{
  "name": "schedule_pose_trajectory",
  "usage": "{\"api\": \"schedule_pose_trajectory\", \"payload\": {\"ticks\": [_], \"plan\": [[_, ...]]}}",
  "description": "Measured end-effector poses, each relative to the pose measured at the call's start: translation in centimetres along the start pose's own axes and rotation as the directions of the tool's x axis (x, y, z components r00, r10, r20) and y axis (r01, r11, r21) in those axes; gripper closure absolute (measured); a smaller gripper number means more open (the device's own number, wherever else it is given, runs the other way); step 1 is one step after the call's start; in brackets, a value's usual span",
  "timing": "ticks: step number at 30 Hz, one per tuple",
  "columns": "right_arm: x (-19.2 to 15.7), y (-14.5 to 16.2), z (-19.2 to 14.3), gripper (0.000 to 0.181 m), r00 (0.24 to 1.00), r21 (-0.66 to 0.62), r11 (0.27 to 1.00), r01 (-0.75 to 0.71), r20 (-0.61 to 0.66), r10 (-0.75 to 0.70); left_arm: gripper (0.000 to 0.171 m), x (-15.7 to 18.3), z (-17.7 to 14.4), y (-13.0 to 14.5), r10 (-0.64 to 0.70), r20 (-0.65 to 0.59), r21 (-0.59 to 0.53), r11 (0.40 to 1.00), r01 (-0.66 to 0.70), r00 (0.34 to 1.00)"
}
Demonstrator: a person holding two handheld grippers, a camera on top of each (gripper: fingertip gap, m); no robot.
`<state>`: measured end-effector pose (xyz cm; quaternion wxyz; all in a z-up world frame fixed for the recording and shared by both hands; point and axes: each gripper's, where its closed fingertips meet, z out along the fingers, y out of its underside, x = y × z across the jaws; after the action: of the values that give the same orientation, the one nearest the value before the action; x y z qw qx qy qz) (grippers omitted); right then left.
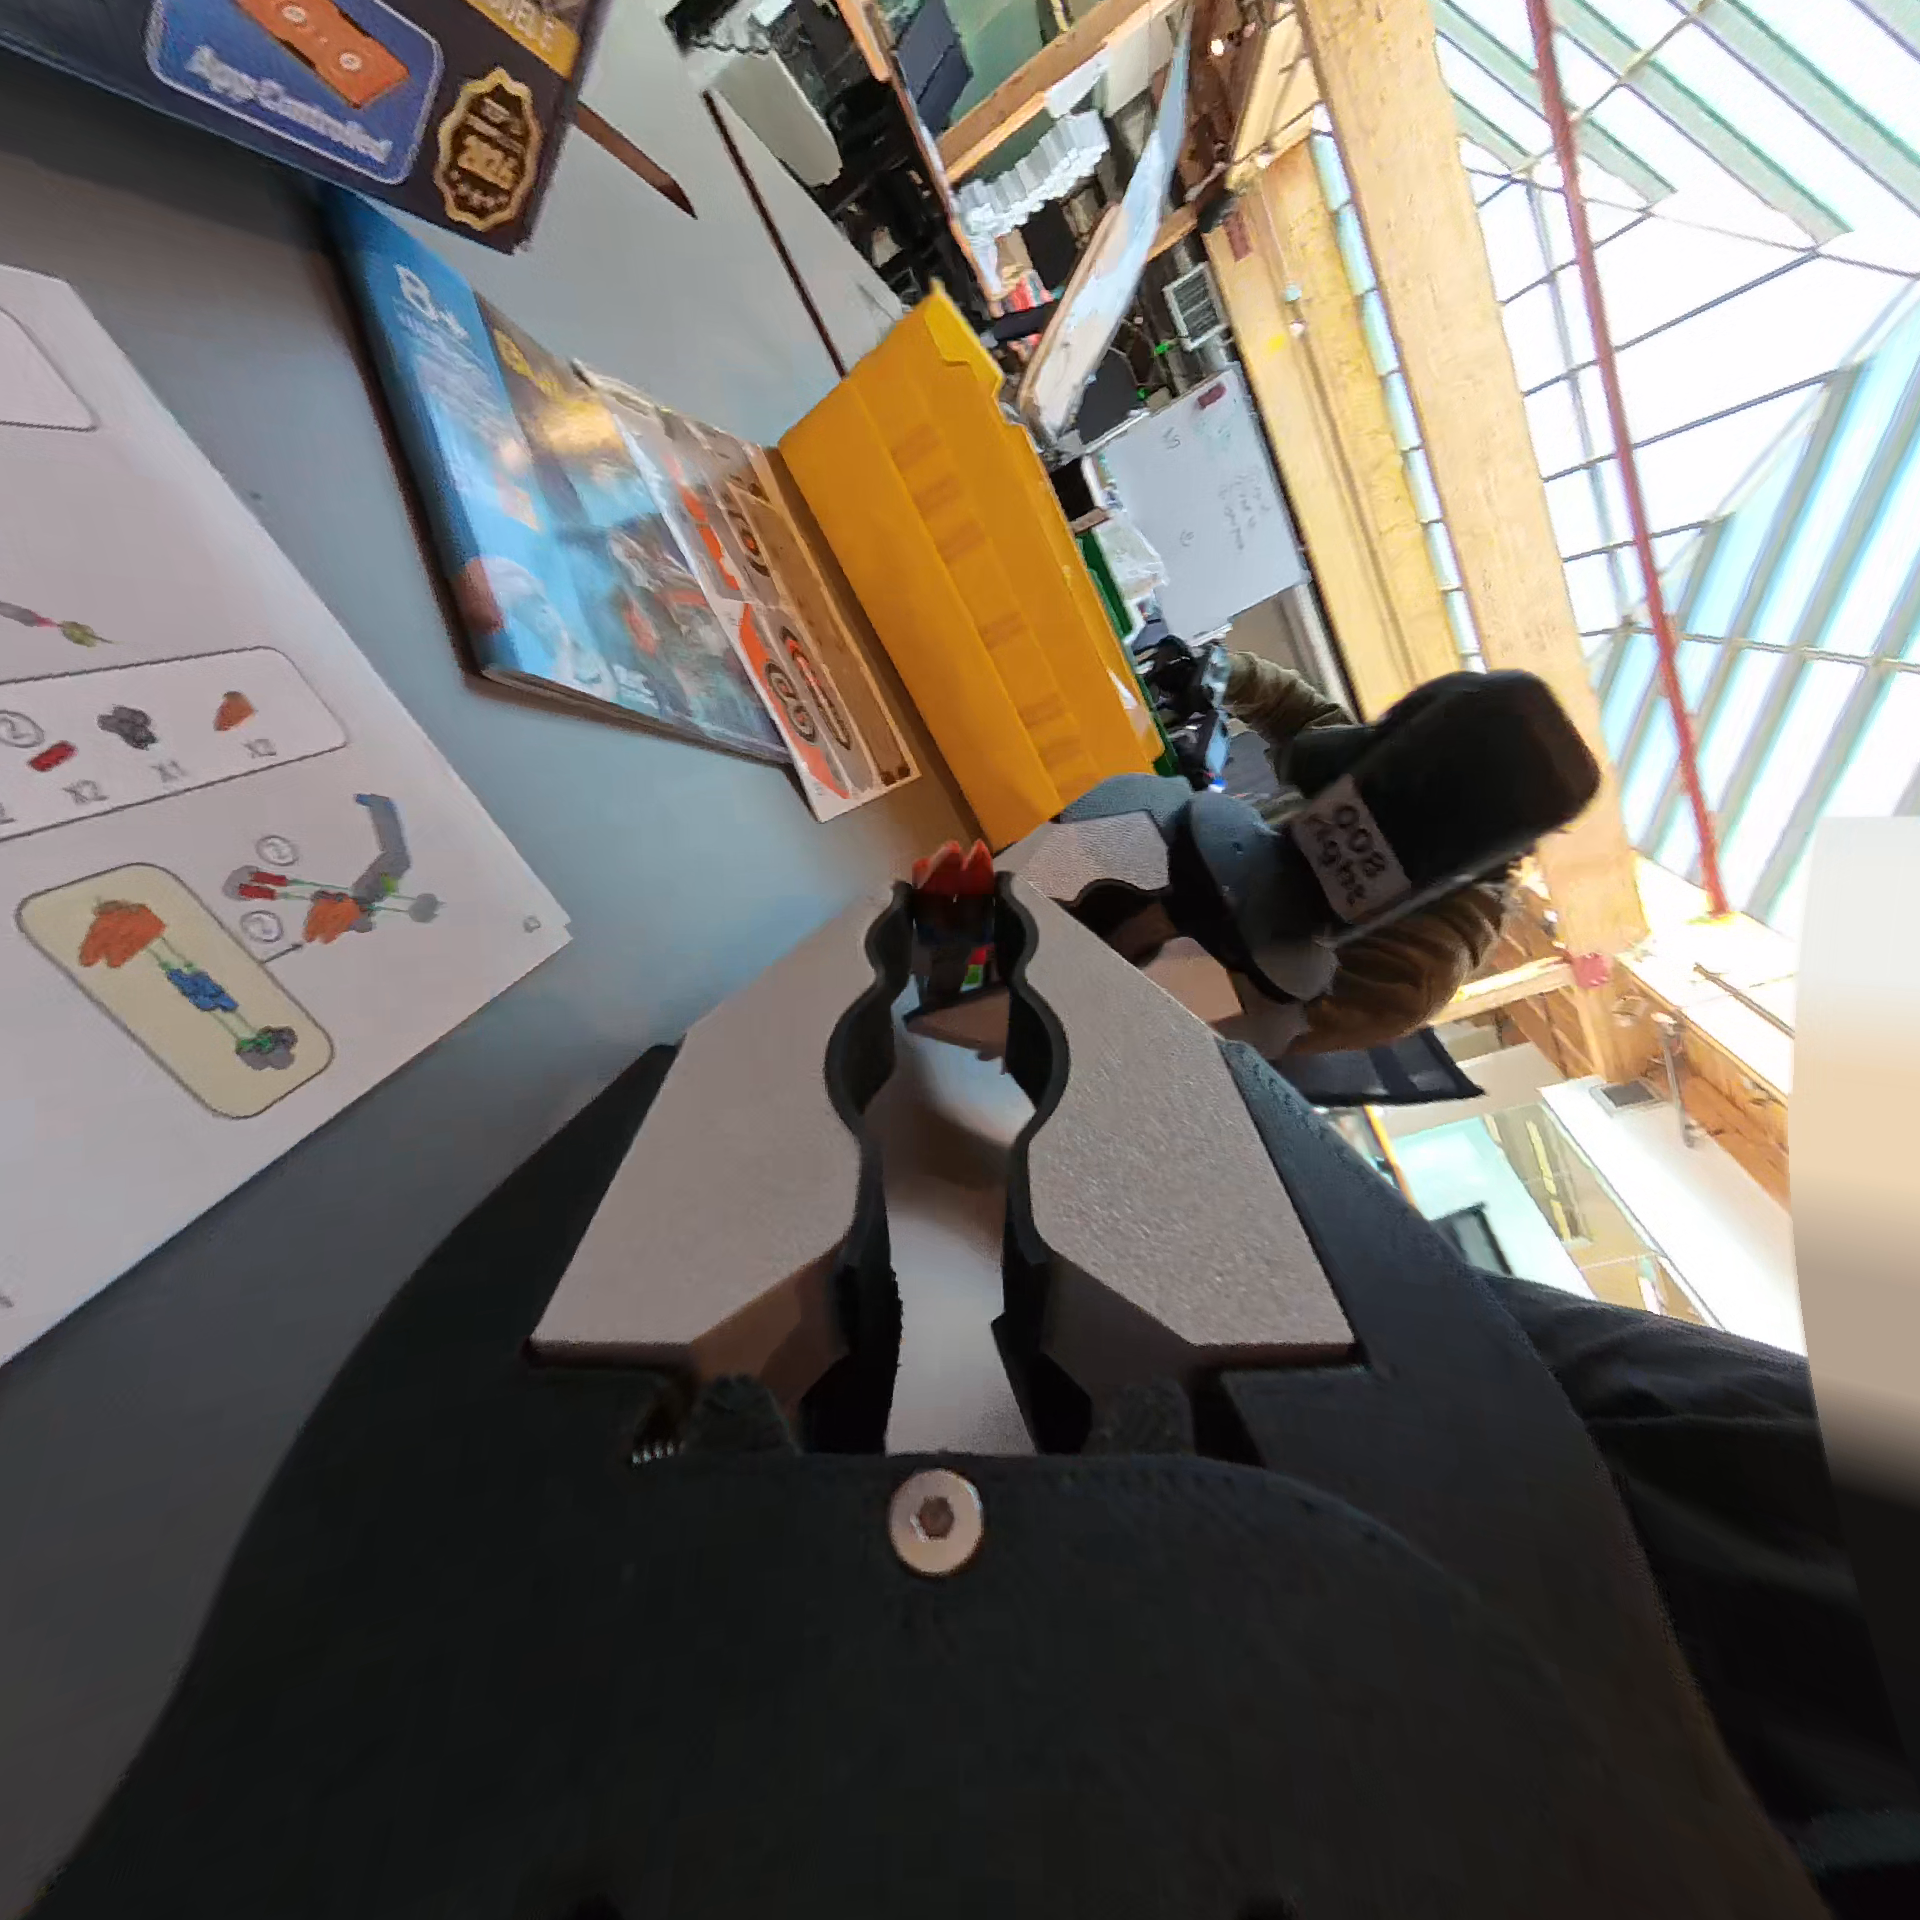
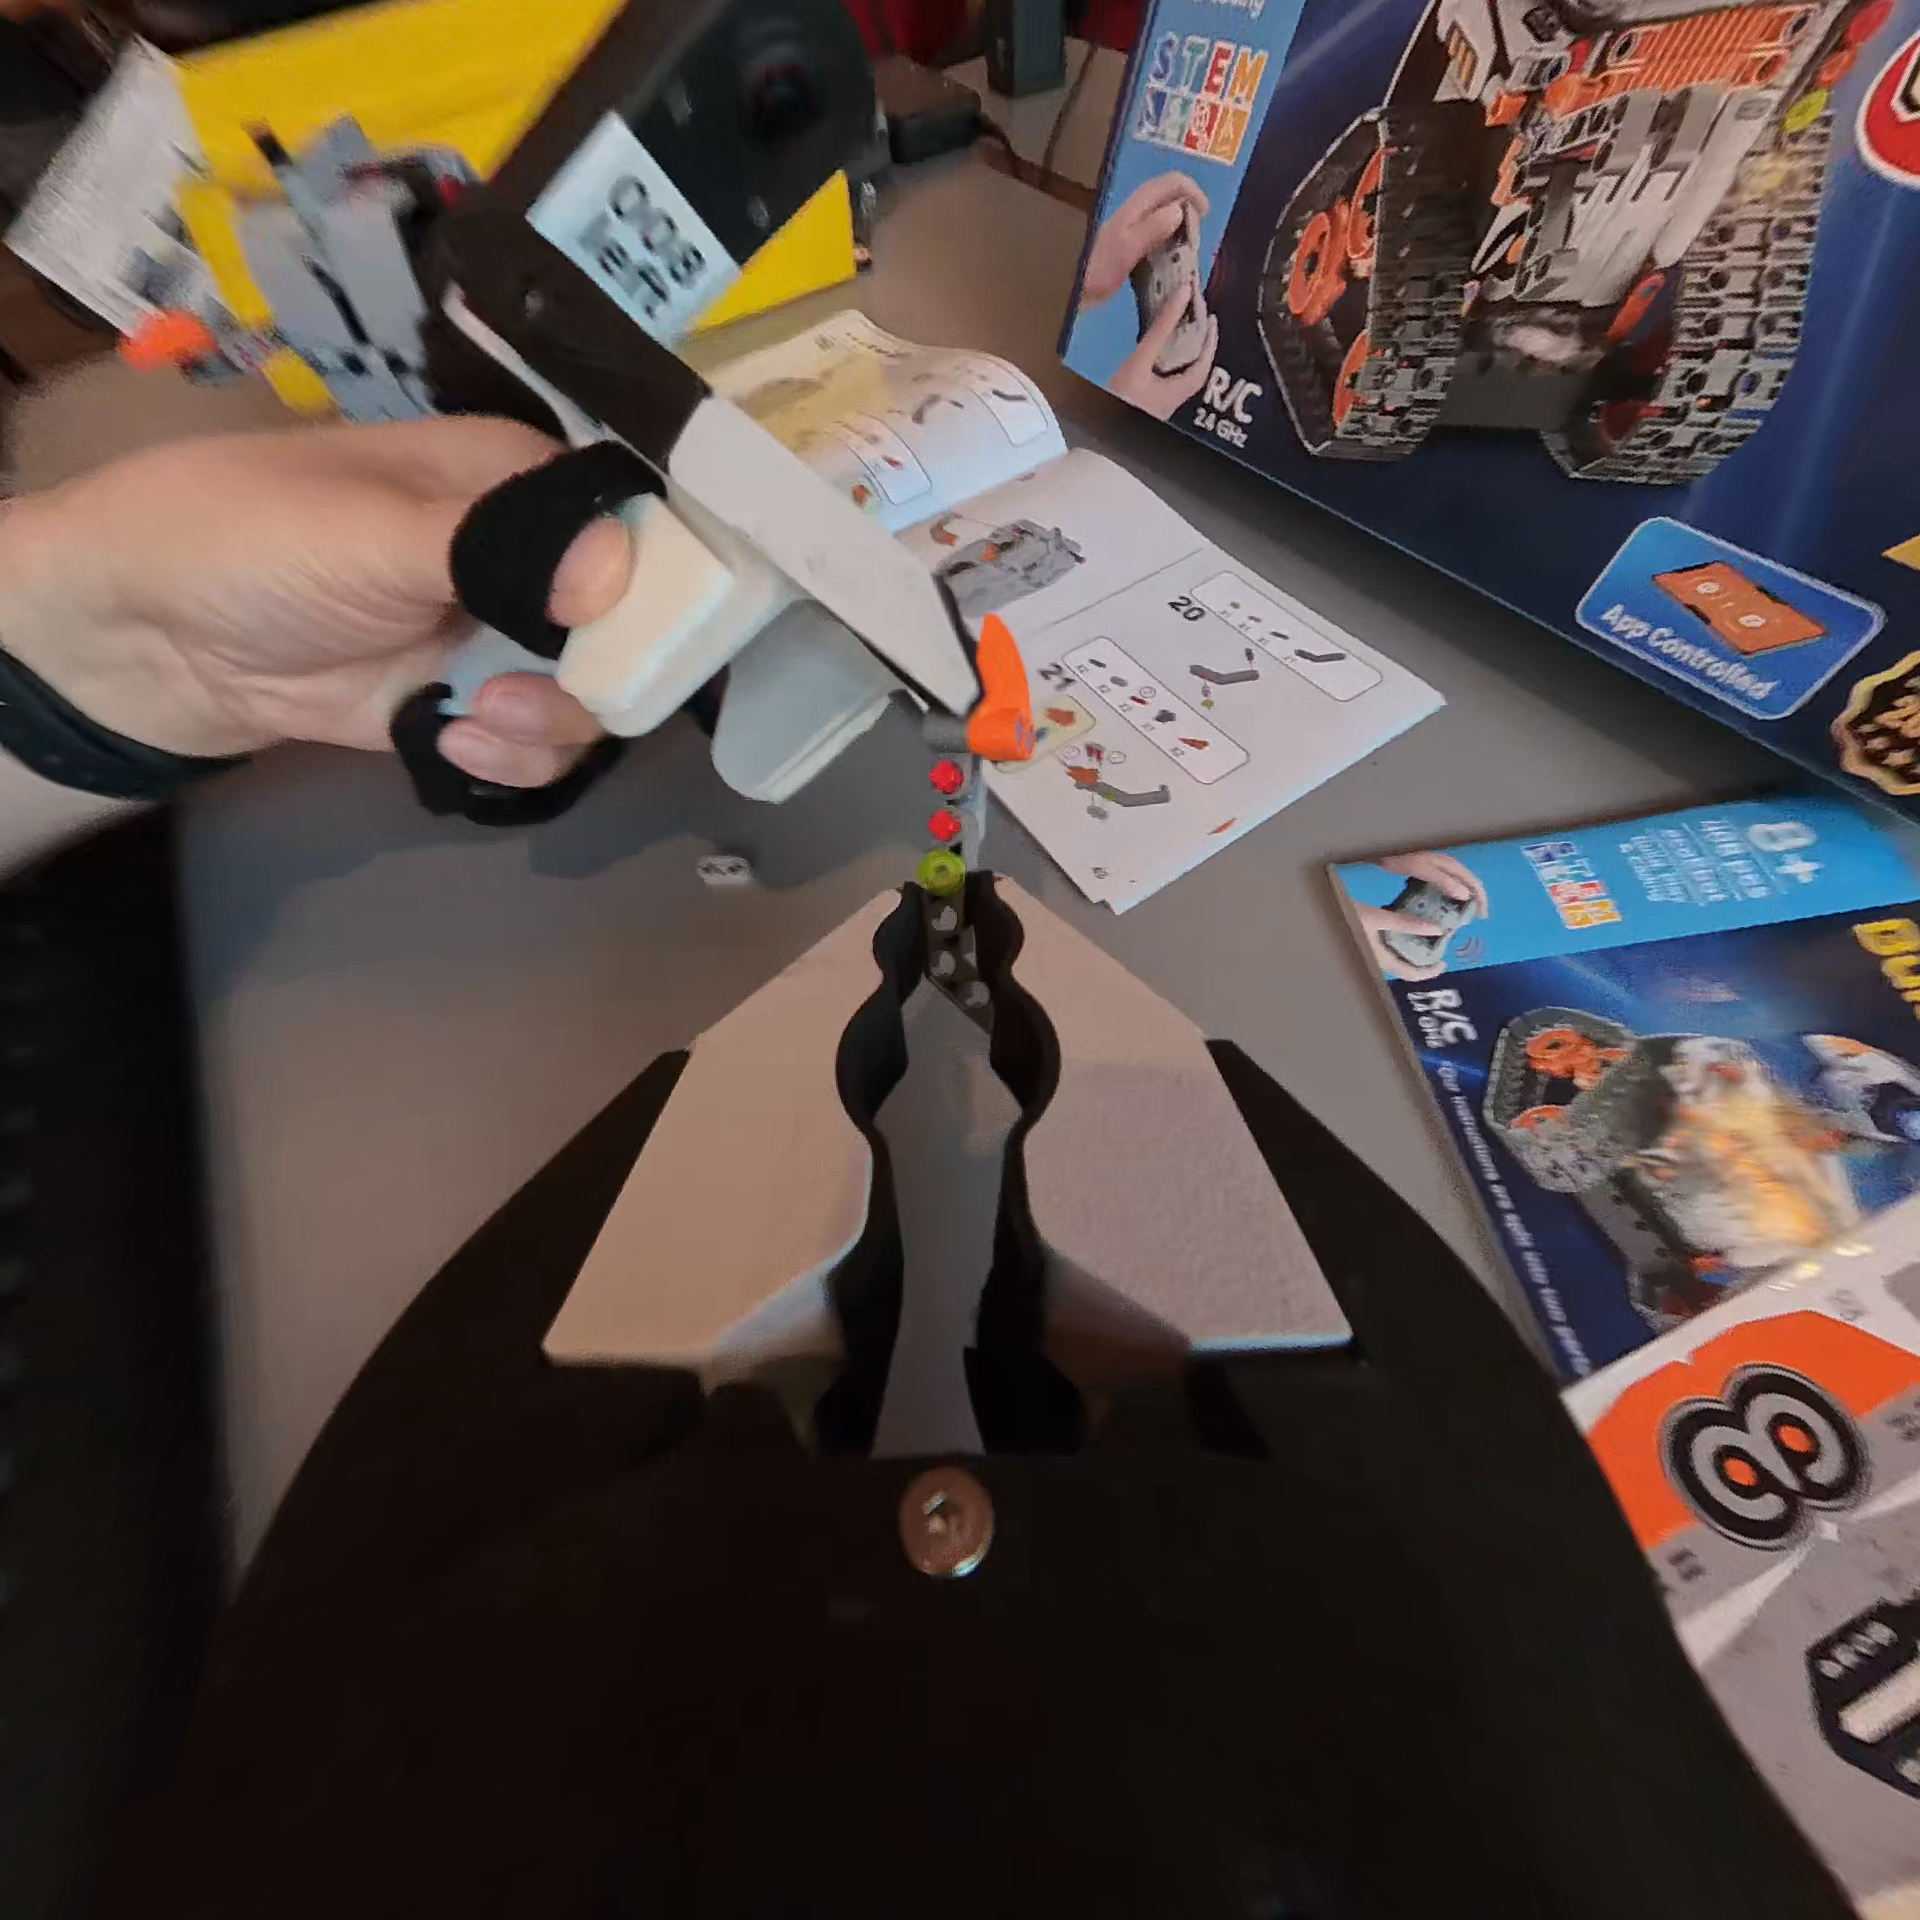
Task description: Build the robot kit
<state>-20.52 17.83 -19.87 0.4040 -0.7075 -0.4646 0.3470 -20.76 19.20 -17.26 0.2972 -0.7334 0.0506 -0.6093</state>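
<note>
My right gripper [image 2: 954, 904] is shut on a dark grey holed beam [image 2: 951, 951] and holds it above the grey table [image 2: 468, 987]. The beam carries a green pin [image 2: 940, 871] and two red pins [image 2: 943, 800]. An orange claw piece [image 2: 1003, 691] sits at its far end. My left gripper [image 1: 951, 914] is shut on that orange claw piece [image 1: 951, 868]. In the right wrist view it [image 2: 951, 696] comes in from the upper left, held by a hand [image 2: 260, 592]. The right gripper [image 1: 1101, 873] shows just beyond my left fingertips.
An open instruction booklet [image 2: 1143, 644] [image 1: 208, 727] lies under the parts. A large dark toy box [image 2: 1507, 260] stands behind it. A blue booklet [image 2: 1662, 1091] and a sticker sheet [image 2: 1766, 1507] lie right. A yellow bin [image 1: 966, 582] and a partly built grey model [image 2: 332, 270] stand at the far left. The tips of both grippers are at nearly the same place.
</note>
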Motion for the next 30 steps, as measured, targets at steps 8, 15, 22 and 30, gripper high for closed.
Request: {"api": "schedule_pose_trajectory", "payload": {"ticks": [8, 15, 22, 30], "plan": [[-2.4, -2.7, -5.4, 0.174, 0.571, -0.042, 0.792, -0.609, 0.67, 0.475, 0.144, 3.3, -1.2, -0.4, 0.4, -0.087, -0.096, 0.908, -0.407, 0.912], [-2.3, -3.1, -5.9, 0.174, 0.605, 0.013, 0.814, -0.581, 0.677, 0.42, 0.16, 5.2, -0.7, 0.9, 0.365, -0.178, -0.102, 0.917, -0.386, 0.914], [-2.1, -3.5, -5.5, 0.175, 0.634, 0.069, 0.81, -0.582, 0.662, 0.4, 0.162, 6.0, 0.5, 1.5, 0.182, -0.303, -0.087, 0.972, -0.218, 0.935], [-2.5, -2.8, -4.3, 0.174, 0.666, 0.061, 0.834, -0.549, 0.634, 0.393, 0.166, 5.8, 1.0, 1.8, 0.181, -0.293, -0.086, 0.973, -0.214, 0.939]]}}
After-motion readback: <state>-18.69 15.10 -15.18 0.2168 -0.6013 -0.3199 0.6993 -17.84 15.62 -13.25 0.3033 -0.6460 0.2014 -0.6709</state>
